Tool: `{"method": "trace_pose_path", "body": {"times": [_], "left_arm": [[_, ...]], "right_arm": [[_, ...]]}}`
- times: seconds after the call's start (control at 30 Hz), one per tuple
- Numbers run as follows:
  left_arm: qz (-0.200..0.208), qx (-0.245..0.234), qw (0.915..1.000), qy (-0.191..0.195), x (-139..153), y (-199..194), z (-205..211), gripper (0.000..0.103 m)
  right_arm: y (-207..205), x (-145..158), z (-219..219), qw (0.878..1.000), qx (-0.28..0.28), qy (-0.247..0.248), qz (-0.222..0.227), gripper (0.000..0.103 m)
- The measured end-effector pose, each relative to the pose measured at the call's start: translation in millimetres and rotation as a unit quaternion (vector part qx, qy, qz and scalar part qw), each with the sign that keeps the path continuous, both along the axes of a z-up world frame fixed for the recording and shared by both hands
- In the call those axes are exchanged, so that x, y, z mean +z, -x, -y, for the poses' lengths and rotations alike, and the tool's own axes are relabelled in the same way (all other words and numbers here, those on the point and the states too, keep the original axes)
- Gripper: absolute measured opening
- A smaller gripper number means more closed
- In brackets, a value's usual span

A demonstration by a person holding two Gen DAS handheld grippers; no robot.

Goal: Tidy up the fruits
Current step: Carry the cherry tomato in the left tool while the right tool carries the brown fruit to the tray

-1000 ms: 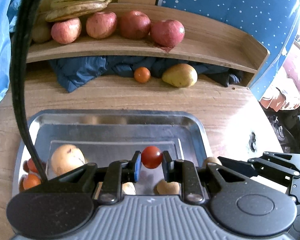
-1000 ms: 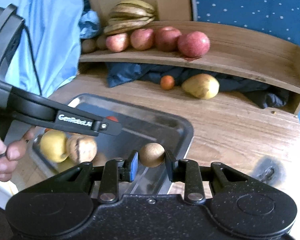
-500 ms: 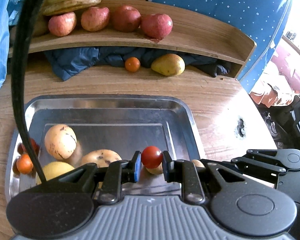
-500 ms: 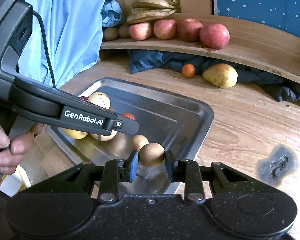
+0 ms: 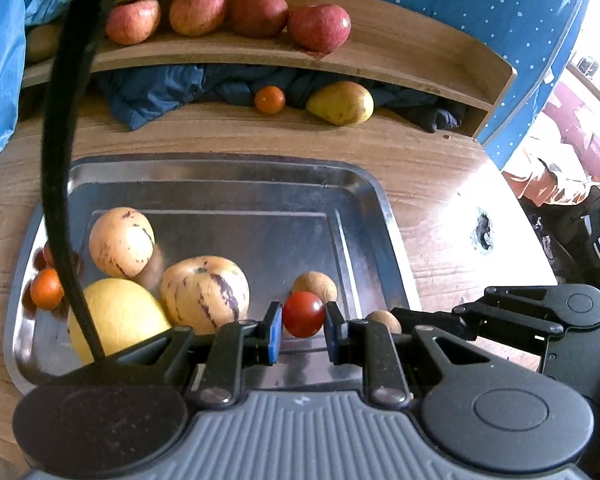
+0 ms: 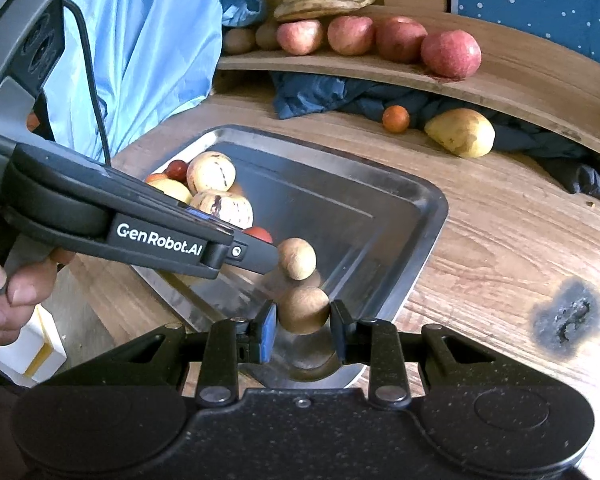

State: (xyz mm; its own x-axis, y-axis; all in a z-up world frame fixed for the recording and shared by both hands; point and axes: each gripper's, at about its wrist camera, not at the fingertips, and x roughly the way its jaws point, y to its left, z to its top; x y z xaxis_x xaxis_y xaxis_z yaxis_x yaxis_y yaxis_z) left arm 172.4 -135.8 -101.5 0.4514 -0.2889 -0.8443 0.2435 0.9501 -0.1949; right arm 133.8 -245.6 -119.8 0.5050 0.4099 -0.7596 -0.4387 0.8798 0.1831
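Red and glossy, a cherry tomato (image 5: 303, 314) sits clamped between the pads of the left gripper (image 5: 300, 334) above the near end of the steel tray (image 5: 228, 168), with a loose brown round fruit (image 5: 315, 285) lying on the tray floor just beyond it at 12 o'clock. Round and tan, a second brown fruit (image 6: 303, 309) is pinched in the right gripper (image 6: 303, 330) over the tray's near corner. Two striped pale melons (image 5: 204, 294) and a yellow fruit (image 5: 118, 322) lie in the tray at 9 o'clock from the tomato, while apples (image 5: 319, 26) line the wooden shelf (image 5: 400, 46) at 12 o'clock.
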Motion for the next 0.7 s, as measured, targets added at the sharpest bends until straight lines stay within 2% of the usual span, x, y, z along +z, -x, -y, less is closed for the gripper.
{"method": "trace_pose_path", "body": {"times": [0.4,0.7], "left_arm": [[-0.024,0.01,0.9994,-0.021,-8.4,4.4,-0.6,0.024],[-0.032,0.014,0.9992,-0.023,-11.5,4.8,-2.4,0.024]], "right_arm": [[-1.1,-5.5,-2.5,1.0,0.01,0.004,-0.008,0.03],[-3.7,-7.6,-3.7,1.0,0.017,0.008,-0.012,0.03]]}}
